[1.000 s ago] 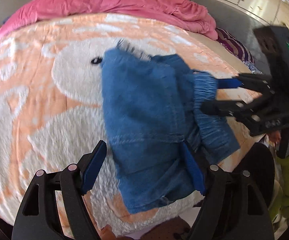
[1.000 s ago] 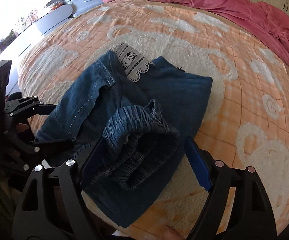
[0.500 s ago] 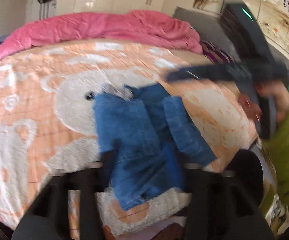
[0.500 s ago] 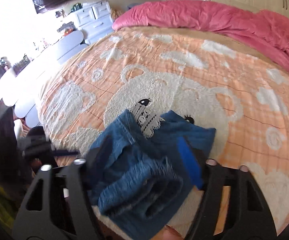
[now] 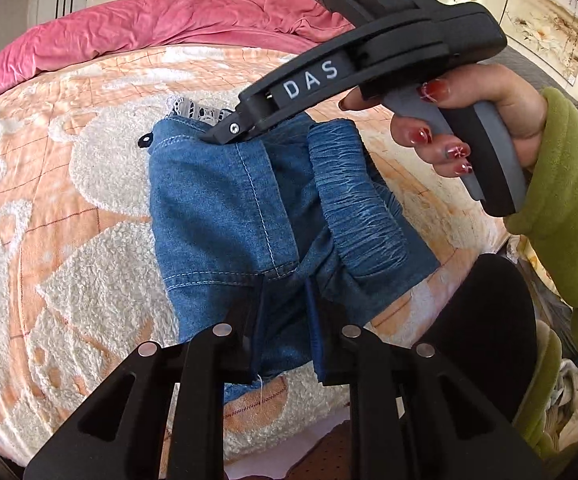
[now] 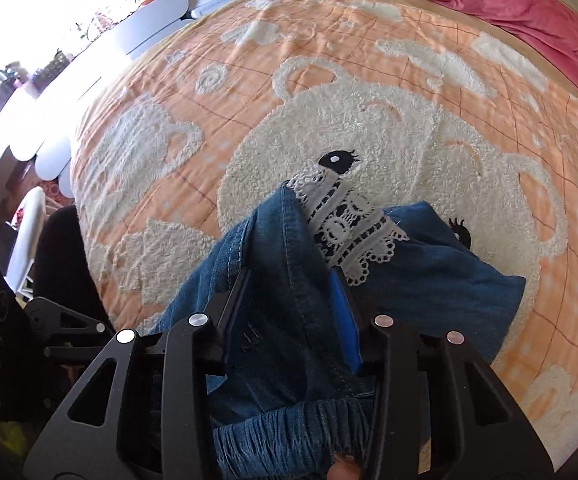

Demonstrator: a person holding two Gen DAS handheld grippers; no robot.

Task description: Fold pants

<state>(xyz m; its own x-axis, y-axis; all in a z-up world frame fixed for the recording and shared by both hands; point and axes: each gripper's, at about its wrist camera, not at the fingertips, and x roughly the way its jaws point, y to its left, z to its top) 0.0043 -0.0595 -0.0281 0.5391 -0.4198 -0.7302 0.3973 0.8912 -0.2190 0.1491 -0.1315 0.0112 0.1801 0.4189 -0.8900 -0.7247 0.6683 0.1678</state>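
Blue denim pants (image 5: 225,216) lie folded into a small bundle on the bedspread, with the ruched waistband (image 5: 357,200) on the right and a white lace trim (image 5: 193,110) at the far edge. My left gripper (image 5: 287,312) is closing, and its pads pinch bunched denim at the near edge. A hand (image 5: 469,100) in a green sleeve holds my right gripper (image 5: 225,136) with its tip at the far edge by the lace. In the right wrist view the right gripper (image 6: 289,300) is closing on a raised denim fold (image 6: 285,264) just below the lace trim (image 6: 349,224).
The orange bedspread (image 5: 69,240) with white fleecy bears covers the bed. A pink duvet (image 5: 149,28) is heaped along the far side. A dark round object (image 5: 485,320) stands at the bed's near right edge. White furniture (image 6: 149,28) lines the left side.
Both pairs of jaws have narrowed from wide to tight on the denim. The right gripper left the waistband side and swung across to the far edge by the lace.
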